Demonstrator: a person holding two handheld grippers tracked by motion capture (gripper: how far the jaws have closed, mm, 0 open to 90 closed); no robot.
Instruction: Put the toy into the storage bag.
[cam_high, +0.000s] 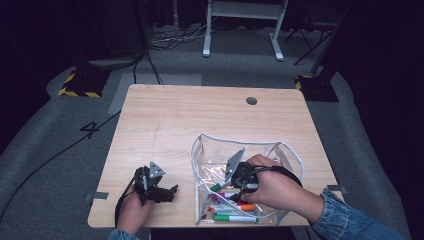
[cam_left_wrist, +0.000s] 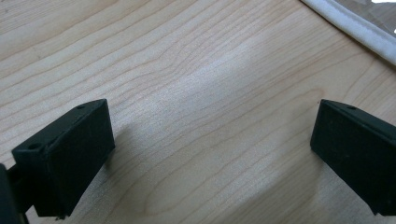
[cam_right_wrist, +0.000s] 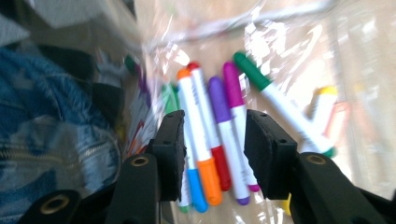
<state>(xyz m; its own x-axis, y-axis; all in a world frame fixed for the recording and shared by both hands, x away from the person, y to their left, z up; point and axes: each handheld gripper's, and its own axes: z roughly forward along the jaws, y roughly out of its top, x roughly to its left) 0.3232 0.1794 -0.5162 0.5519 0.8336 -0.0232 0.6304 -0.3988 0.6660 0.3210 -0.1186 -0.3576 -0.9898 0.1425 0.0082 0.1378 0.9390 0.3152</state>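
Inside the clear pouch our right gripper hangs with jaws parted over loose markers, gripping none; our left gripper rests wide apart on the table. Closing now could pinch several markers or snag plastic.

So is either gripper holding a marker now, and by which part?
Neither. The right gripper has open jaws straddling loose markers in the clear pouch; the left gripper is open over bare table.

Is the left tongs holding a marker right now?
No. The left tongs stand wide open over the bare wooden table, nothing between the jaws.
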